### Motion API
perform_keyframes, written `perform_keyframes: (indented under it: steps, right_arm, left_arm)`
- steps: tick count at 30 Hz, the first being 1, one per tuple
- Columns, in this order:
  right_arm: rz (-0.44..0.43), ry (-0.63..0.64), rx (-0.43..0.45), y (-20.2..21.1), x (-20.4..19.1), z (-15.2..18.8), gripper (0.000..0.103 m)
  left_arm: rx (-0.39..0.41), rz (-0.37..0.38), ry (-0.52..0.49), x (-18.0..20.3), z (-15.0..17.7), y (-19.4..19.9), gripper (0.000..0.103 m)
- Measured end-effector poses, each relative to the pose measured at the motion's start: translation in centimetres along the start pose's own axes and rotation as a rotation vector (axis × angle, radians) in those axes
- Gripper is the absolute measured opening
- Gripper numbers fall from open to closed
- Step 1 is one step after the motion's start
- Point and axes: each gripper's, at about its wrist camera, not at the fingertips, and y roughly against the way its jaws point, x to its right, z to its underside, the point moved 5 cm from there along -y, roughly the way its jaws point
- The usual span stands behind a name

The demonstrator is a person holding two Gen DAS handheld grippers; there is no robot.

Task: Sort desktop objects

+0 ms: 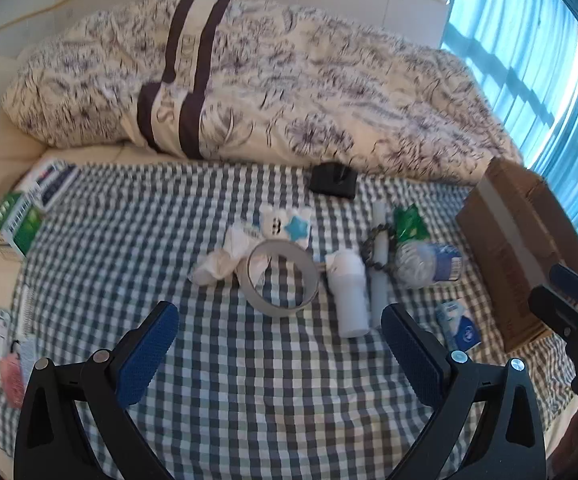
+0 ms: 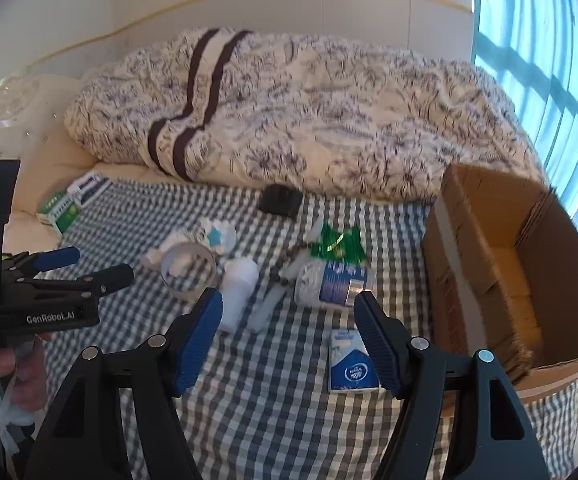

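A cluster of small objects lies on the checkered cloth: a tape ring, crumpled tissue, a white roll, a crushed plastic bottle, a green packet, a bead bracelet and a blue tissue pack. My left gripper hovers open just in front of the tape ring, holding nothing. My right gripper is open above the cloth, with the tissue pack beside its right finger. The bottle lies just beyond it.
An open cardboard box stands at the right, its inside bare as far as I see. A black object lies by the patterned duvet. Green and blue boxes, a notebook and packets sit along the left edge. A hand holds the left gripper.
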Motion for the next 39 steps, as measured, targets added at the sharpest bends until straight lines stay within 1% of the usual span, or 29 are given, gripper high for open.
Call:
perform_keyframes:
  steps: [5,8,11,17,20,22,23,26,27,28,30,32,36,37,39]
  right_arm:
    - [-0.015,-0.029,-0.056,-2.7,1.0,1.3,0.068]
    - [-0.001,-0.027,-0.077,-4.1,1.3,1.9,0.068]
    - [0.019,-0.034,-0.106,-5.7,1.9,2.8,0.068]
    - [0.039,-0.052,-0.165,-8.1,3.7,5.3,0.068]
    - [0.06,-0.06,-0.177,-8.5,4.6,6.0,0.068]
    - [0.075,-0.064,-0.181,-8.7,5.5,6.5,0.068]
    - [0.078,-0.067,-0.186,-8.8,5.8,6.7,0.068]
    - [0.081,-0.085,-0.2,-9.0,6.9,7.3,0.068]
    - [0.083,-0.091,-0.205,-9.2,7.3,7.5,0.068]
    - [0.082,-0.093,-0.213,-9.3,7.7,7.7,0.068]
    - [0.079,-0.096,-0.221,-9.7,8.0,7.8,0.068]
    - [0.069,-0.099,-0.222,-10.1,8.1,7.7,0.068]
    - [0.083,-0.066,-0.247,-11.4,7.4,7.8,0.068]
    - [0.075,-0.067,-0.256,-11.7,7.2,8.0,0.068]
    - [0.052,-0.08,-0.266,-12.2,6.9,8.3,0.068]
  left_arm:
    - [-0.045,-0.023,0.018,-1.4,0.6,-3.3,0.103]
    - [-0.067,-0.03,0.049,-2.5,0.7,-4.9,0.103]
    - [-0.092,-0.004,0.074,-3.0,0.7,-6.4,0.103]
    - [-0.089,-0.004,0.096,-2.7,0.2,-9.0,0.103]
    - [-0.091,-0.022,0.095,-2.6,0.2,-10.3,0.102]
    - [-0.091,-0.031,0.097,-2.5,0.4,-10.9,0.093]
    - [-0.093,-0.037,0.097,-2.4,0.4,-11.2,0.091]
    - [-0.1,-0.053,0.095,-2.1,0.8,-12.2,0.076]
    - [-0.103,-0.053,0.098,-2.0,0.9,-12.5,0.066]
    - [-0.106,-0.048,0.101,-2.0,1.0,-12.7,0.053]
    - [-0.107,-0.021,0.106,-1.8,1.3,-13.2,0.037]
    - [-0.101,-0.011,0.108,-1.6,1.5,-13.5,0.033]
    - [-0.097,-0.004,0.117,-1.8,1.7,-13.7,0.01]
    - [-0.092,0.004,0.116,-1.8,1.6,-13.6,0.007]
    - [-0.082,0.017,0.108,-1.7,1.6,-13.3,0.006]
